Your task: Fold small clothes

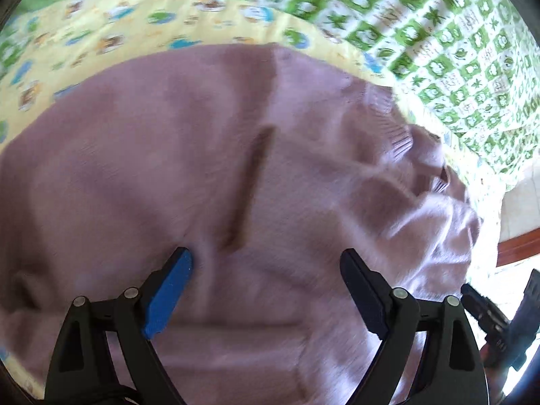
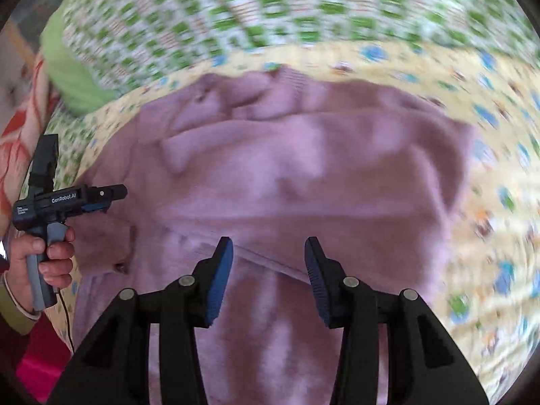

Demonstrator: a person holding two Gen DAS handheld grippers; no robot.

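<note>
A pink knitted garment point(image 1: 168, 155) lies spread over a yellow cartoon-print cloth point(image 1: 101, 23). It has a dark slit near its middle and a bunched, ribbed part at the right. My left gripper point(image 1: 266, 256) is open and empty just above the garment. In the right wrist view the same pink garment point(image 2: 303, 175) fills the middle, with folds at its far edge. My right gripper point(image 2: 268, 246) is open and empty over a seam of the garment. The left gripper point(image 2: 114, 191) also shows there at the garment's left edge, held in a hand.
A green-and-white patterned sheet point(image 1: 438, 33) covers the bed beyond the yellow cloth point(image 2: 489, 202). A lime green fabric roll point(image 2: 67, 67) lies at the far left. The bed edge and a pale floor point(image 1: 519, 202) show at the right. The right gripper's body point(image 1: 496, 324) is at the lower right.
</note>
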